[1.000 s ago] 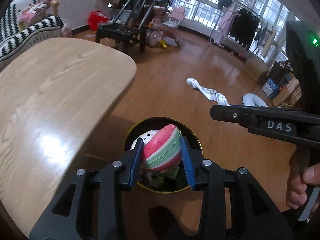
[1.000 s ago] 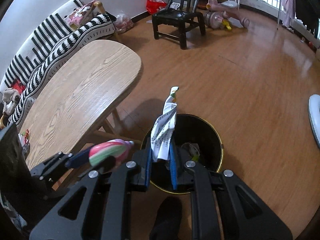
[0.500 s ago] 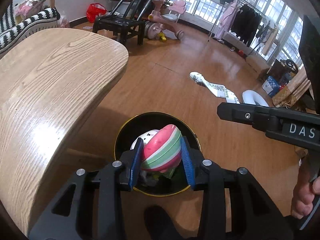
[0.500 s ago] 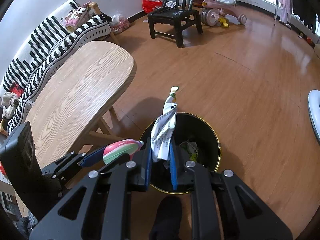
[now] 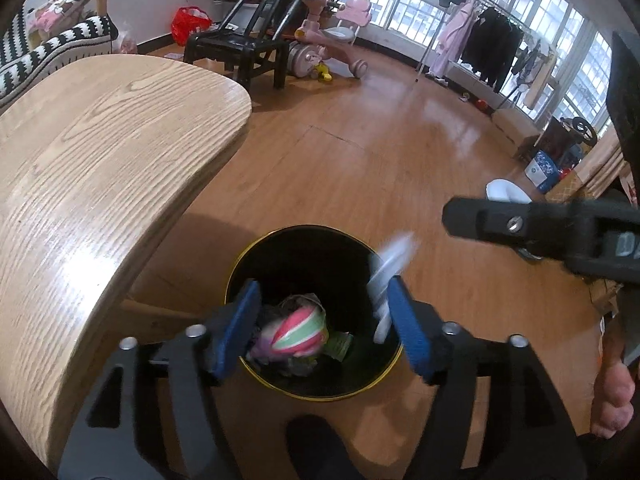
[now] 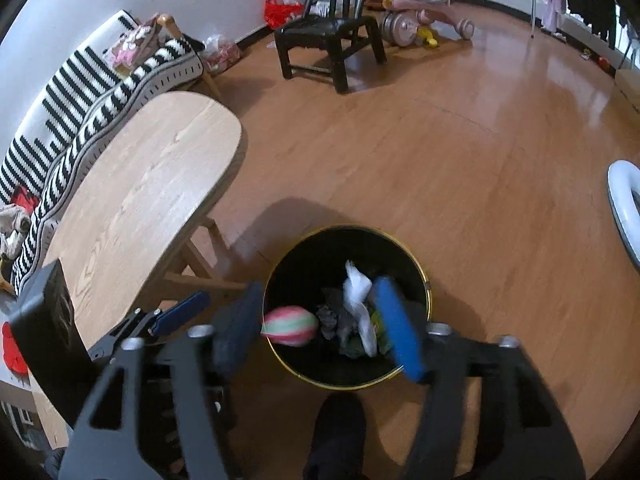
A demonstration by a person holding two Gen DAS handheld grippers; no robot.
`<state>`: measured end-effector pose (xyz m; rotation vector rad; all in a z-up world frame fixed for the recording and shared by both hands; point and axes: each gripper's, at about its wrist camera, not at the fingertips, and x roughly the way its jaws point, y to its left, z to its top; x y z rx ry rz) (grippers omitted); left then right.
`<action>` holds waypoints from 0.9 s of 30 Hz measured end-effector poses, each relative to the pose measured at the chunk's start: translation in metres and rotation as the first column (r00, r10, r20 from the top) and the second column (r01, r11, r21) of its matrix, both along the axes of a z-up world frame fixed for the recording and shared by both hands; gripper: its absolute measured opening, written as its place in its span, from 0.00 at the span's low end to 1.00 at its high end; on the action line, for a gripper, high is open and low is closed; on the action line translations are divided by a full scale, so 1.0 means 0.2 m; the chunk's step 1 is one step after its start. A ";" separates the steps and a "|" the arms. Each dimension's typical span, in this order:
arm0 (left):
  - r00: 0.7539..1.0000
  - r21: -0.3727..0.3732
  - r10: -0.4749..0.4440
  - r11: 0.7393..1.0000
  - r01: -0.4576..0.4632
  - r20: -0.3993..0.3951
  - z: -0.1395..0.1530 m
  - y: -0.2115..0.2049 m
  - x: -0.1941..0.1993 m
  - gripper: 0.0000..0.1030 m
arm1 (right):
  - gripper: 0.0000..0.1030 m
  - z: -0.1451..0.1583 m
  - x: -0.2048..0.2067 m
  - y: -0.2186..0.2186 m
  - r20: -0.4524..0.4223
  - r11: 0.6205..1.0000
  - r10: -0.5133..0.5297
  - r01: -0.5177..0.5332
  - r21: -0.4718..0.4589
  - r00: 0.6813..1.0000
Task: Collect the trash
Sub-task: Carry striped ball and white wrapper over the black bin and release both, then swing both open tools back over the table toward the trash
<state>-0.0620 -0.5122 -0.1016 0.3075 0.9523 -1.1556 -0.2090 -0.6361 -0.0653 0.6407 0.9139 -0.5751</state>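
A black bin with a gold rim (image 5: 256,376) stands on the floor below both grippers. My left gripper (image 5: 323,304) hangs over it, its jaws opening, with no pad touching anything. The pink, green and white striped ball (image 5: 298,334) is blurred, dropping onto the rubbish inside. A white paper strip (image 5: 390,272) falls, blurred, by the bin's right side. In the right wrist view my right gripper (image 6: 318,304) is opening too. The ball (image 6: 290,325) and the paper strip (image 6: 358,304) lie free inside the bin (image 6: 424,280).
A light wooden table (image 5: 100,160) stands close on the bin's left, its leg (image 6: 196,264) beside the rim. A person's hand (image 5: 612,400) and a dark shoe (image 6: 336,432) are near. A black chair (image 6: 328,40), a striped sofa (image 6: 80,104) and a white object (image 6: 624,208) lie further off.
Both grippers' jaws have spread apart. The striped ball left the left gripper and dropped into the bin. The paper strip left the right gripper and fell in too.
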 end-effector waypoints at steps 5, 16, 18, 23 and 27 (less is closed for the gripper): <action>1.000 -0.003 0.012 1.000 -0.012 -0.001 0.01 0.02 0.00 0.73 | 0.60 0.01 -0.01 0.01 0.012 1.000 0.004 -0.004 -0.007 1.000; 0.999 -0.036 0.048 0.998 -0.048 0.013 0.20 0.26 0.07 0.84 | 0.69 0.14 0.12 0.13 0.101 0.998 0.053 -0.048 -0.048 0.993; 0.997 -0.050 0.076 0.996 -0.074 0.027 0.26 0.36 0.11 0.87 | 0.75 0.18 0.18 0.19 0.124 0.995 0.074 -0.066 -0.069 0.989; 0.979 -0.069 0.167 0.985 -0.159 0.118 0.42 0.69 0.22 0.89 | 0.75 0.27 0.37 0.37 0.171 0.986 0.156 -0.145 -0.077 0.973; 0.948 -0.070 0.258 0.966 -0.249 0.185 0.50 1.01 0.33 0.90 | 0.75 0.31 0.57 0.60 0.186 0.966 0.256 -0.243 -0.092 0.949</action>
